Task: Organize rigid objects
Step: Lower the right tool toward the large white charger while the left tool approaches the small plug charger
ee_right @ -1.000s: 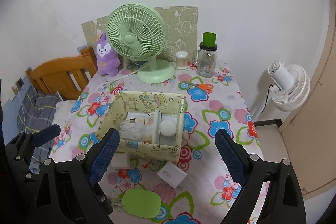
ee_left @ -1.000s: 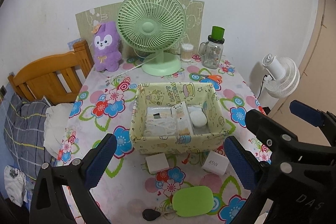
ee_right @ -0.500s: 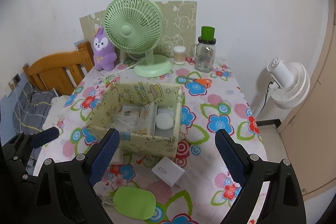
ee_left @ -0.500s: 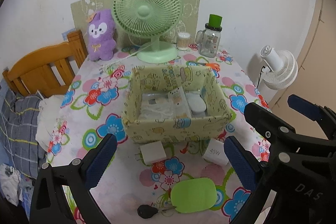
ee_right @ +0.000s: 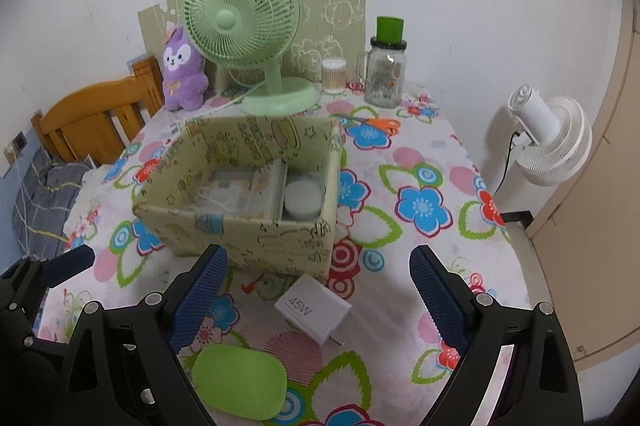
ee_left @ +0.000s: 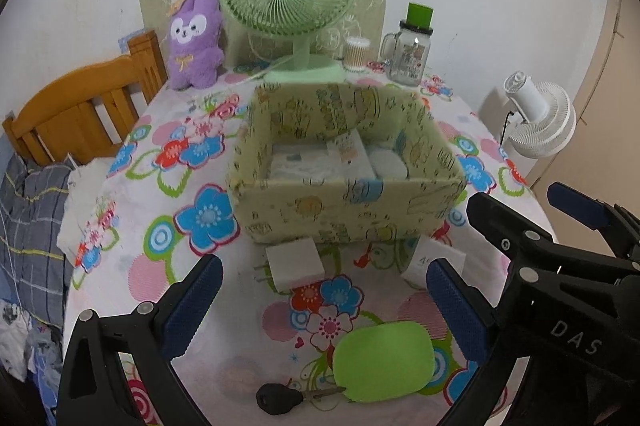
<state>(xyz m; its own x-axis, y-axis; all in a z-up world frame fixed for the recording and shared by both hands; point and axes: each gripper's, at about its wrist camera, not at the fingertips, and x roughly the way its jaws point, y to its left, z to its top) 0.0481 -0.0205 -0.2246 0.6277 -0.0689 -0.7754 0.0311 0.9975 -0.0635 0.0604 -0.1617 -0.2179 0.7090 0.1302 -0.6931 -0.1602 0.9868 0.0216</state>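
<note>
1. On the flowered table [ee_right: 432, 162], just in front of the patterned storage box [ee_right: 248, 226], lie the loose rigid things: a white 45W charger [ee_right: 312, 308], a second white charger block [ee_left: 295, 263], a flat green oval case [ee_right: 240, 384] and a black car key [ee_left: 280, 399].
2. The box already holds a packet and a round white tin, so the step in hand looks like picking up the loose items and putting them inside.
3. The right hand-held gripper [ee_right: 318, 302] has its jaws spread wide and empty, with the 45W charger framed between its blue pads and not touched.
4. The left hand-held gripper [ee_left: 320, 310] is also wide and empty, and the second charger block lies just ahead of it.
5. To do this well, each gripper should probably close across a charger's flat sides, clear of the prongs, then lift it over the box's near wall.
6. Both grippers slant downward toward the table, side by side, the right one showing at the left view's right edge.
</note>
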